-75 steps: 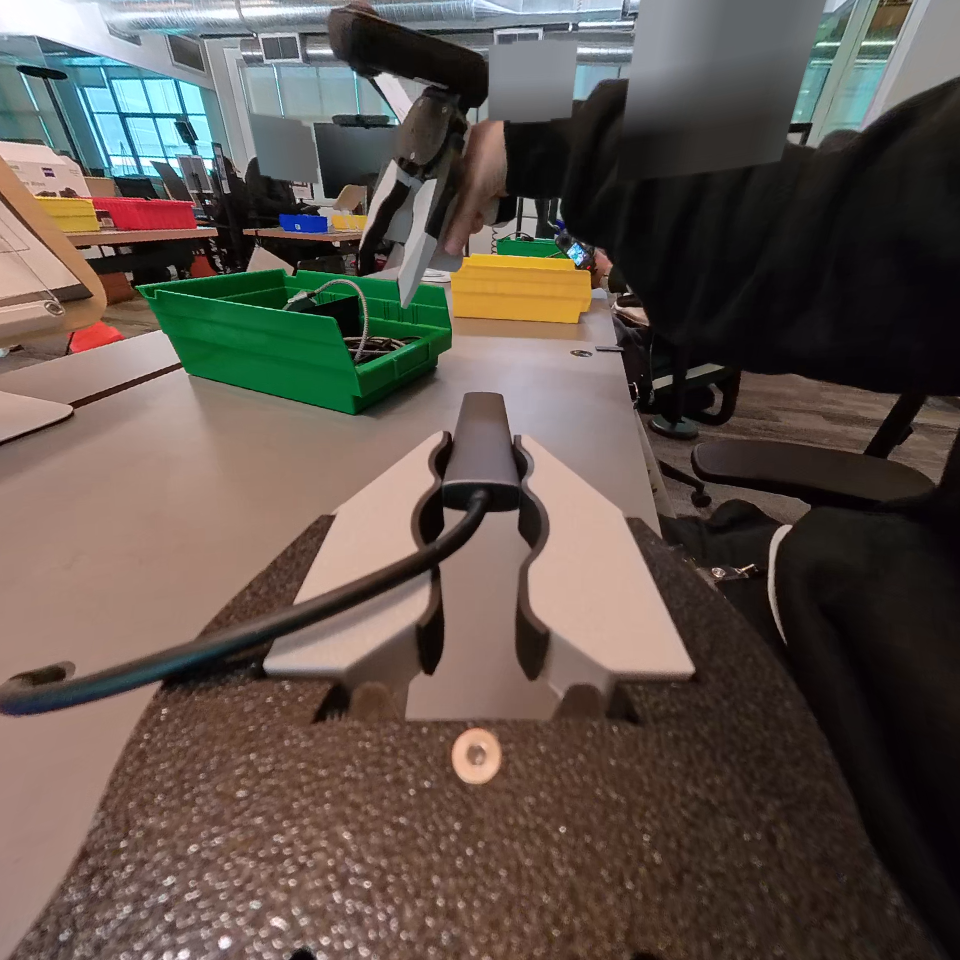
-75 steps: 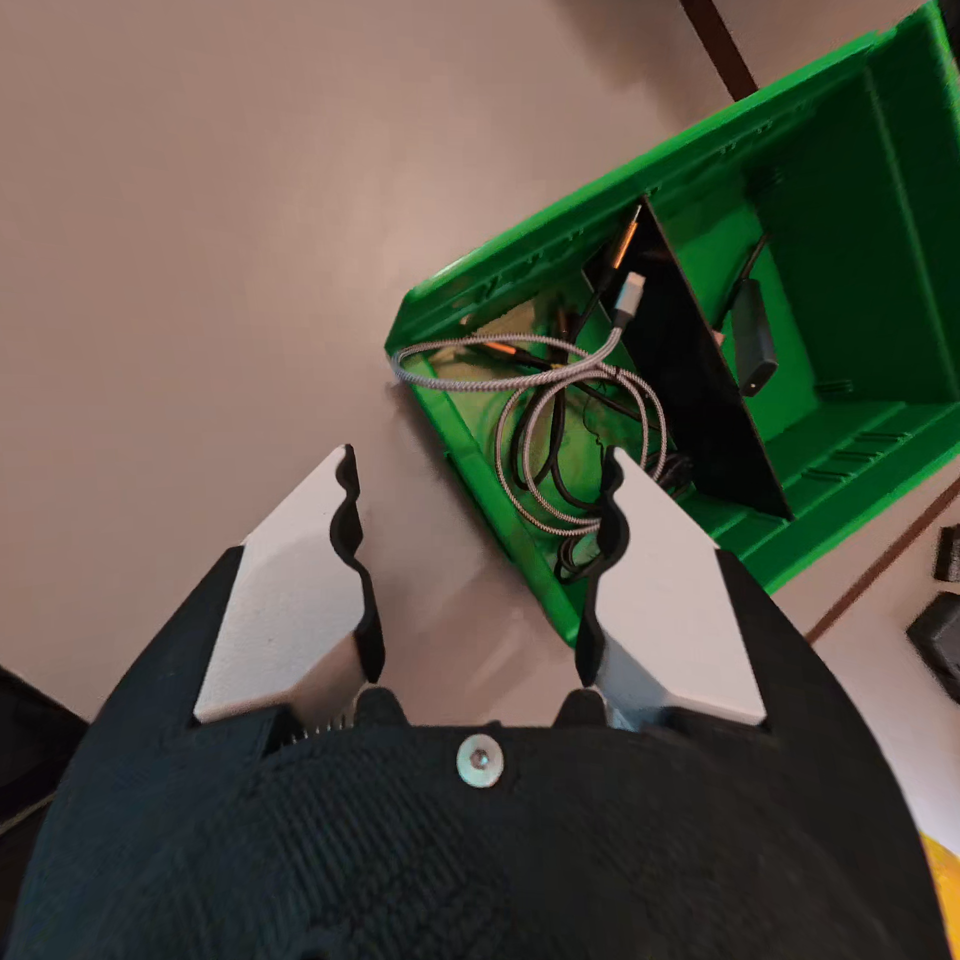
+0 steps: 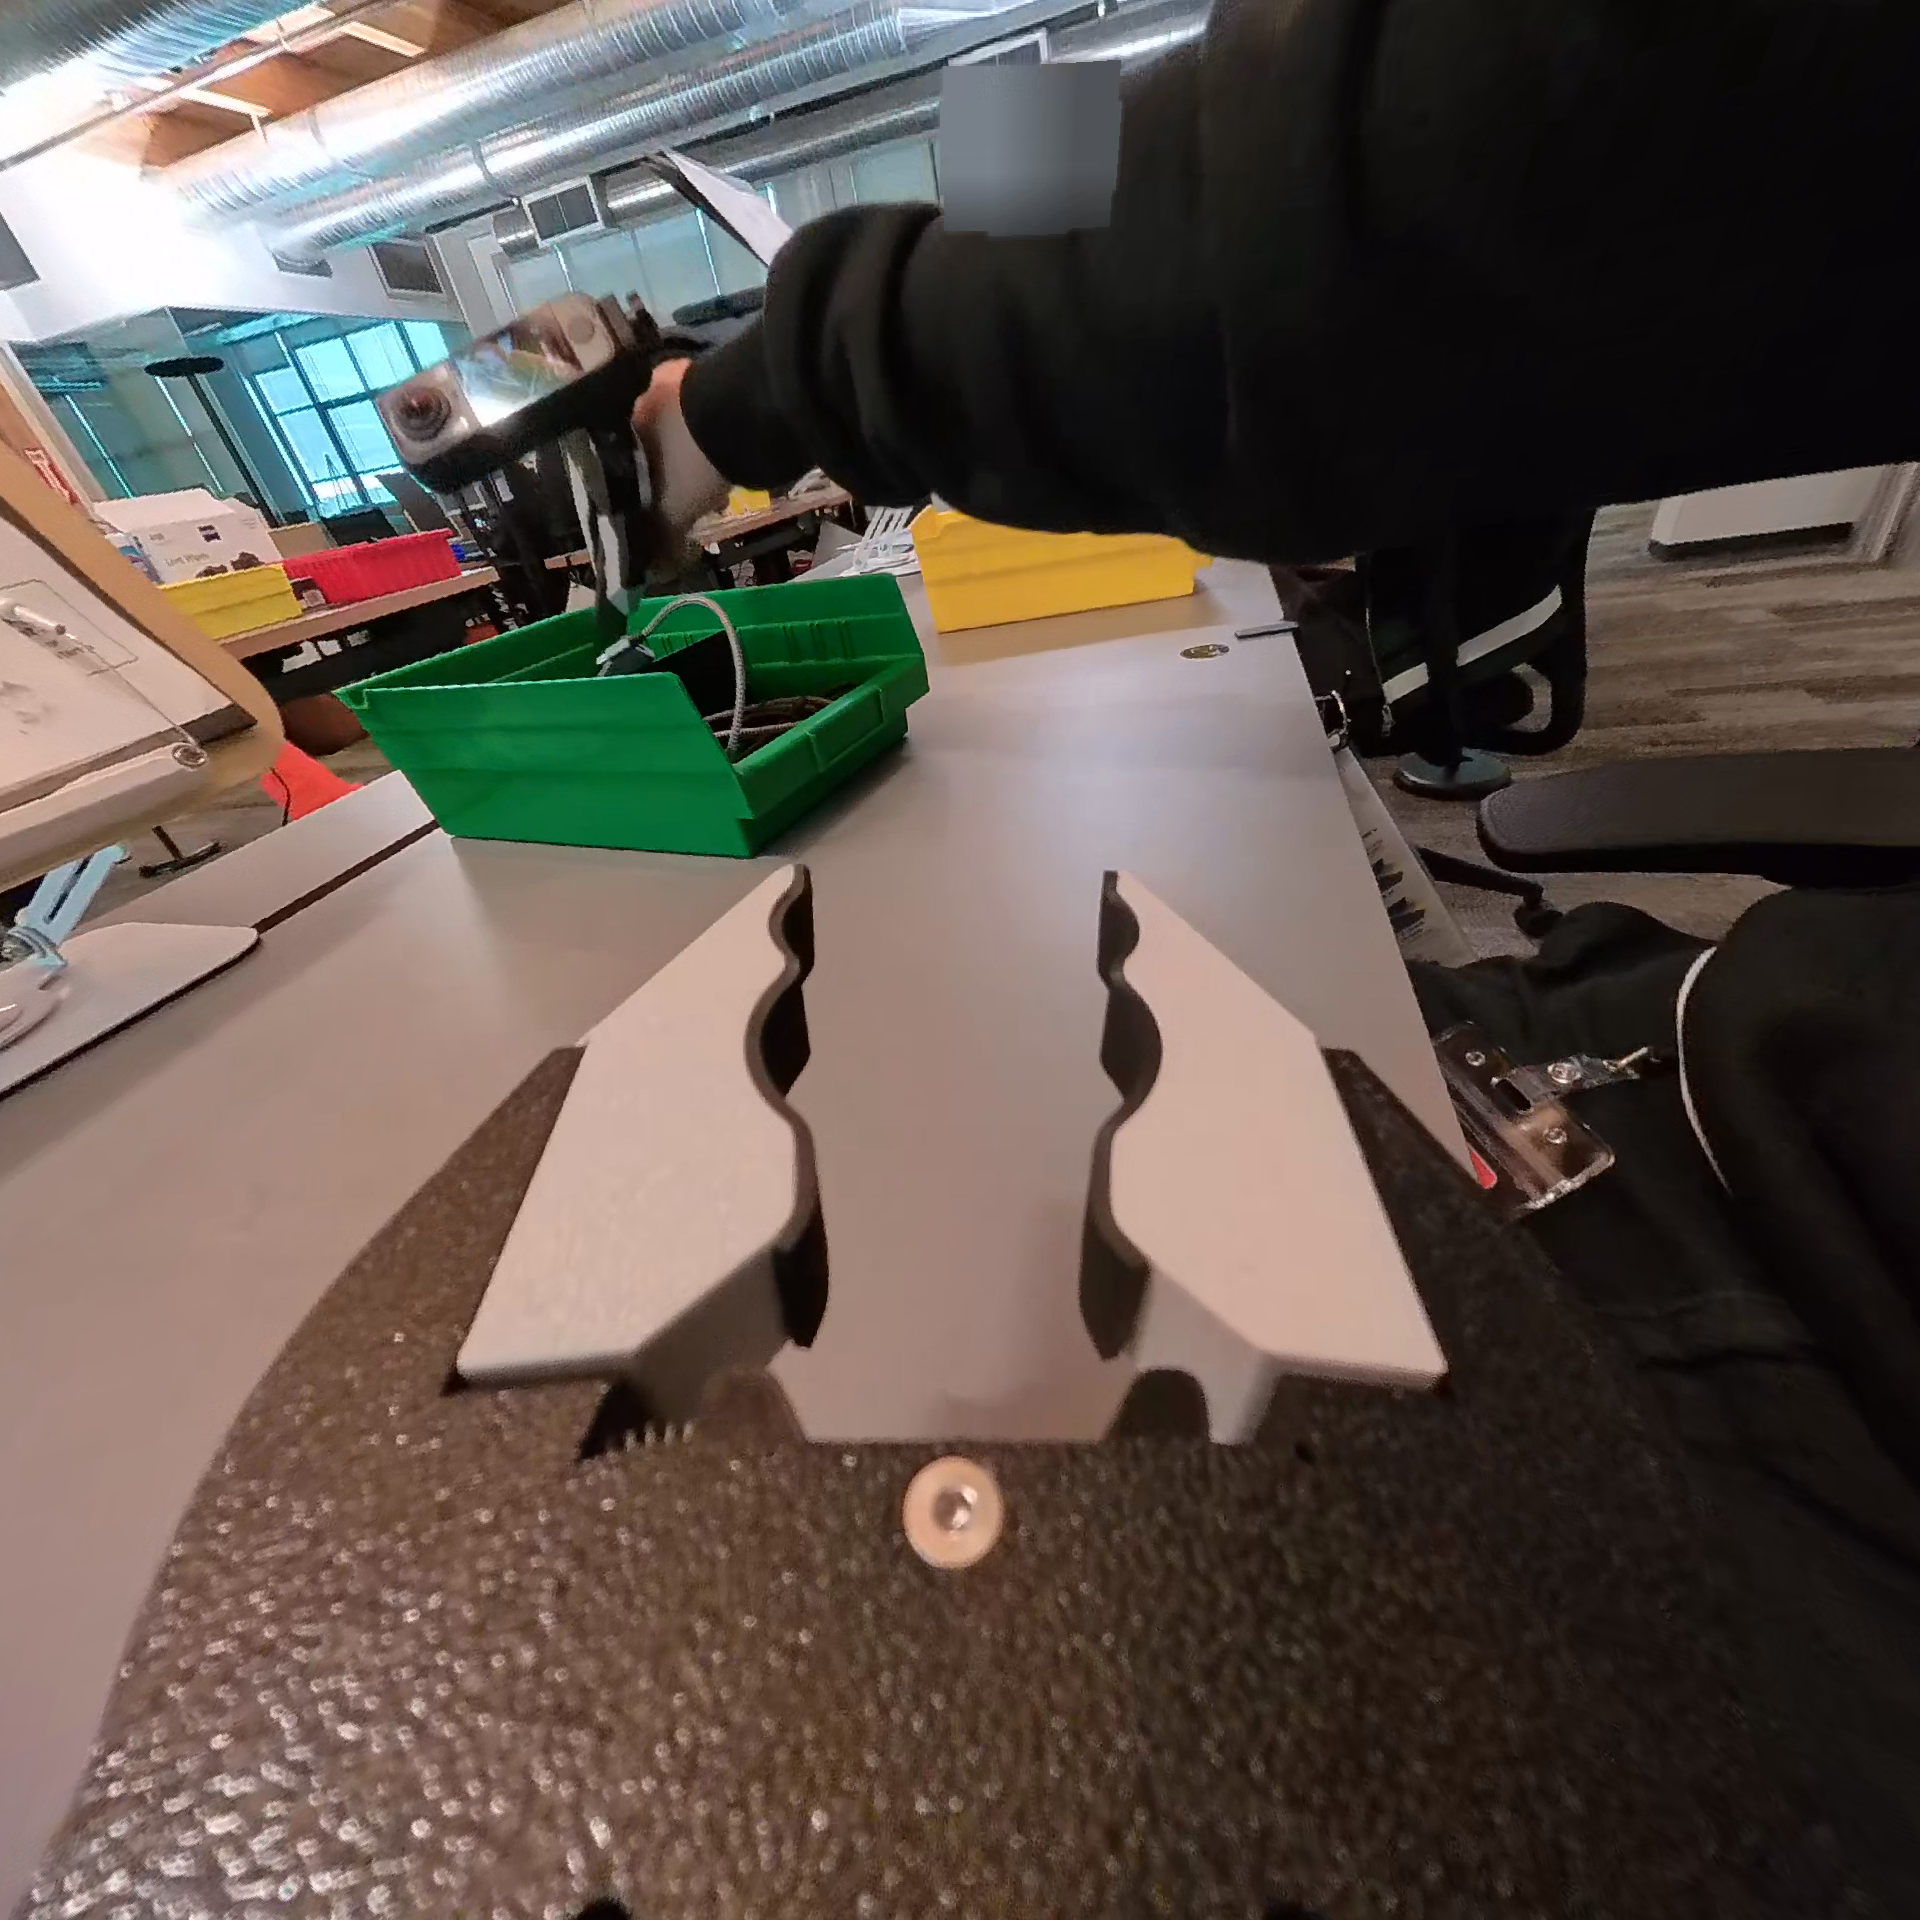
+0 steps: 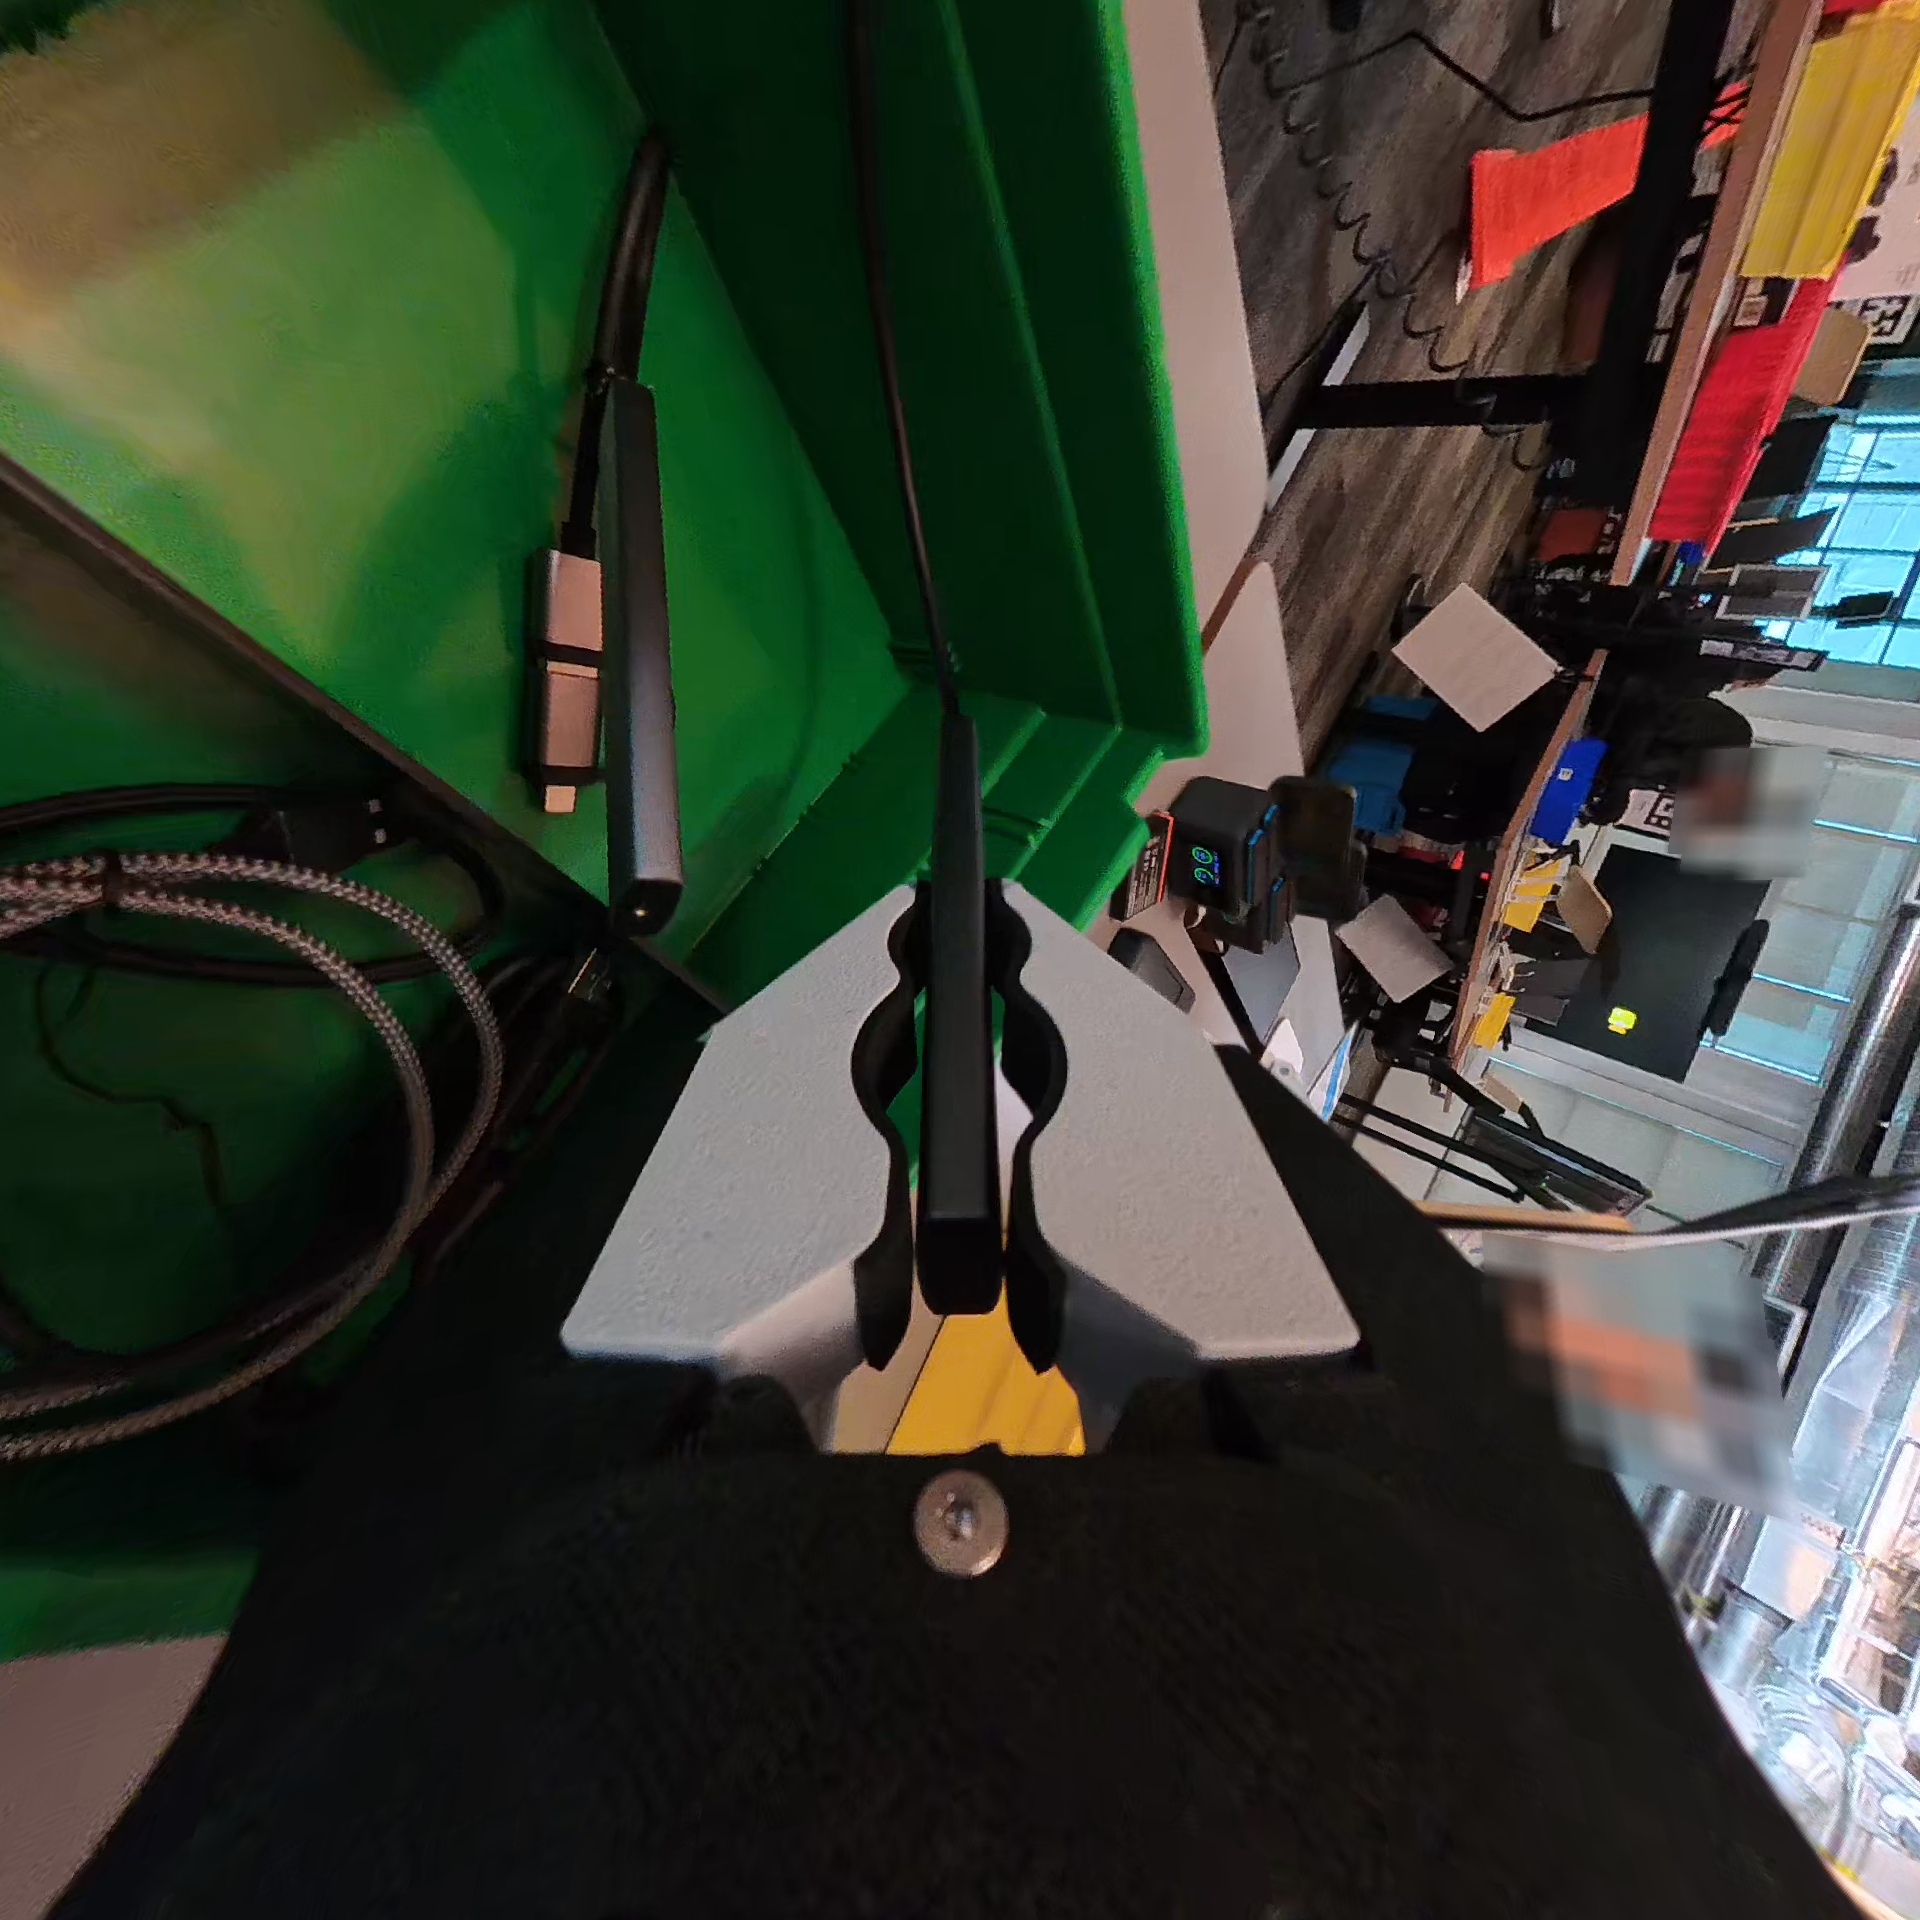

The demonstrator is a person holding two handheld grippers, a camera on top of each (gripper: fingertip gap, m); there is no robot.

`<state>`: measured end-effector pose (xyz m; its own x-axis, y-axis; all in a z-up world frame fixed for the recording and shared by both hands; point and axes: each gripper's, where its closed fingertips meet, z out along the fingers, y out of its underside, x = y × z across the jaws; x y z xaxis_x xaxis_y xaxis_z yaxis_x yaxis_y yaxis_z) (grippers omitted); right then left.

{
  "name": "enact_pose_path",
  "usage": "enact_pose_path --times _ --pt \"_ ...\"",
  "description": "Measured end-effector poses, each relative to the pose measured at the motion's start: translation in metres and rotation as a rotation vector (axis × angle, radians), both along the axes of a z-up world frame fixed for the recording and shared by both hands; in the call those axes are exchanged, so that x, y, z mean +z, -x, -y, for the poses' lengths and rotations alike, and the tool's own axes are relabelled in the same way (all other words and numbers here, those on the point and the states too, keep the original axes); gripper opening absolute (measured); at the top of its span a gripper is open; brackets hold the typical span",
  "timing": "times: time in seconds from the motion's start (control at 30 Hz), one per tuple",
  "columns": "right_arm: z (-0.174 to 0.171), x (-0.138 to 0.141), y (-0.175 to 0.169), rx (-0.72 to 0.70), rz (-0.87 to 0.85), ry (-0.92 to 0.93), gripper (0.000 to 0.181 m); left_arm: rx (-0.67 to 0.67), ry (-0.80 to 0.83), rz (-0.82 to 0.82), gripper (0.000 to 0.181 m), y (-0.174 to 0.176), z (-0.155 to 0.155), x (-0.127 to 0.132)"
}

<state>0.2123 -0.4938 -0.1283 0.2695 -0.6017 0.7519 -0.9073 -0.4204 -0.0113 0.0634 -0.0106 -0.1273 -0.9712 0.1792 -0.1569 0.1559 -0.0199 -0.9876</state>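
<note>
My left gripper (image 3: 951, 878) is open and empty, held low over the grey table (image 3: 1091, 769). My right gripper (image 4: 956, 894) is shut on a slim dark adapter (image 4: 956, 1039) whose thin black cable (image 4: 894, 364) runs away over the green bin (image 4: 997, 312). In the left wrist view the right gripper (image 3: 618, 582) reaches down into the green bin (image 3: 582, 748), held by a hand in a black sleeve. In the bin lie a grey adapter (image 4: 639, 675) with a silver connector (image 4: 566, 665) beside it, and a coil of braided cable (image 4: 395, 1018).
A black divider (image 4: 260, 665) splits the bin. A yellow bin (image 3: 1039, 571) stands behind it on the table. A tilted board on a stand (image 3: 94, 675) is at the left. An office chair (image 3: 1714, 821) and the person's lap are at the right table edge.
My left gripper held the dark adapter with its cable; now it is open and empty. My right gripper was open above the bin; now it is shut on the adapter down in the bin.
</note>
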Motion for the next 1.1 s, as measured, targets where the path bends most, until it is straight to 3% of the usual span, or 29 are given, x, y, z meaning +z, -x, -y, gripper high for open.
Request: enact_pose_path --times 0.17,0.3,0.57,0.8,0.87,1.0,1.1 --pt "-0.001 -0.027 -0.004 0.018 0.010 -0.128 0.011 0.002 0.027 -0.034 0.051 -0.004 -0.003 0.004" --pt "0.009 -0.036 0.002 -0.048 0.060 -0.208 0.039 0.002 0.033 -0.049 0.050 -0.006 -0.003 0.005" --pt "0.008 -0.006 0.003 -0.061 0.315 -0.408 0.070 0.006 0.045 -0.057 0.050 -0.007 -0.004 0.007" --pt "0.015 0.029 0.039 -0.059 0.482 -0.330 0.059 0.011 0.021 -0.024 0.049 -0.005 -0.001 0.003" --pt "-0.003 0.034 0.053 -0.054 0.567 -0.344 0.060 0.013 0.012 -0.016 0.049 -0.004 0.000 0.002" --pt "-0.089 0.039 0.081 0.100 0.839 -0.576 0.066 0.053 -0.005 -0.022 0.049 -0.010 0.003 0.000" --pt "-0.139 0.030 0.119 0.178 0.980 -0.732 0.080 0.168 -0.049 -0.032 0.050 -0.024 0.008 -0.006"
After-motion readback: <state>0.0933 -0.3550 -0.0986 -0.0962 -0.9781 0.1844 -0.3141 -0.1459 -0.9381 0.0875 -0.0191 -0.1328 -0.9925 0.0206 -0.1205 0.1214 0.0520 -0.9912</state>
